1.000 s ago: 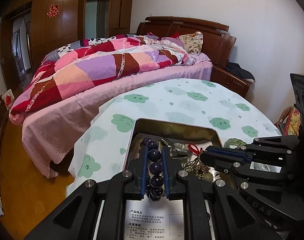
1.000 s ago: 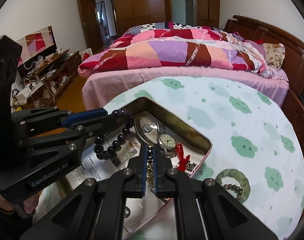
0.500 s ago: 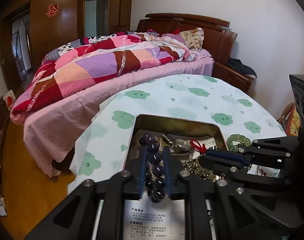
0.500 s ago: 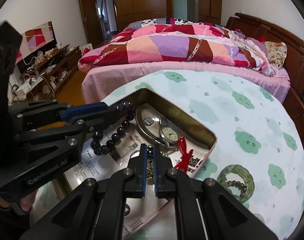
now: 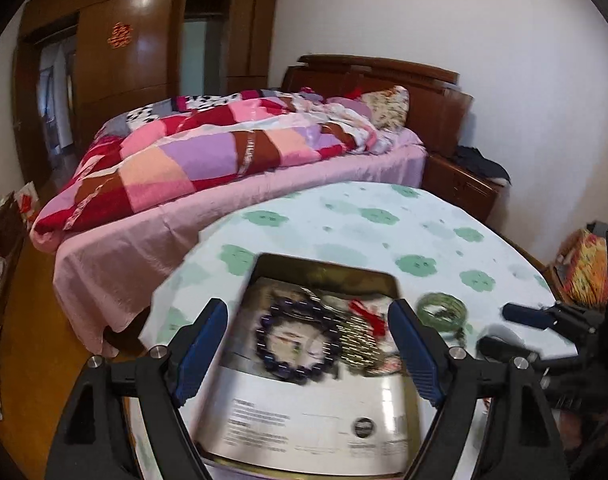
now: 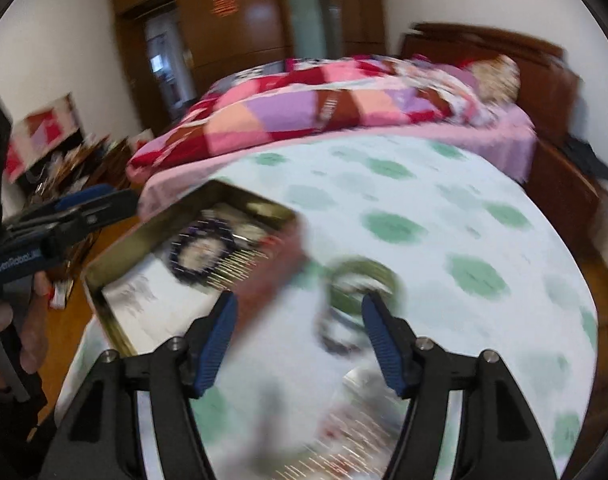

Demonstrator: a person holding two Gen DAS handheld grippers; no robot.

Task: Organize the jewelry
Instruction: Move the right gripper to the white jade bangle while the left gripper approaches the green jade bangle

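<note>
My left gripper [image 5: 307, 314] hangs over the gold tin [image 5: 324, 266], its jaws opening wide with nothing pressed between them. Below the gripper, the purple bead bracelet [image 5: 296, 370] lies loose in the tin, next to a gold chain [image 5: 356, 342] and a red tassel [image 5: 364, 310]. My right gripper [image 6: 299, 308] is also opening, over the tablecloth to the right of the tin [image 6: 176, 216]. The green bangle [image 6: 360, 266] lies just beyond its right fingertip, with a dark bead bracelet [image 6: 336, 338] beside it. This view is heavily blurred. The bangle [image 5: 442, 308] also shows in the left wrist view.
The round table [image 6: 464, 216] carries a white cloth with green clouds. A bed with a patchwork quilt [image 5: 224, 152] stands right behind it. A printed leaflet [image 5: 304, 420] lines the tin. A hand [image 6: 32, 320] holds the left gripper [image 6: 104, 210] at the left edge.
Both grippers opened. The left one let go of the purple bracelet, which now lies in the tin. The right one released the gold chain and swung right toward the green bangle.
</note>
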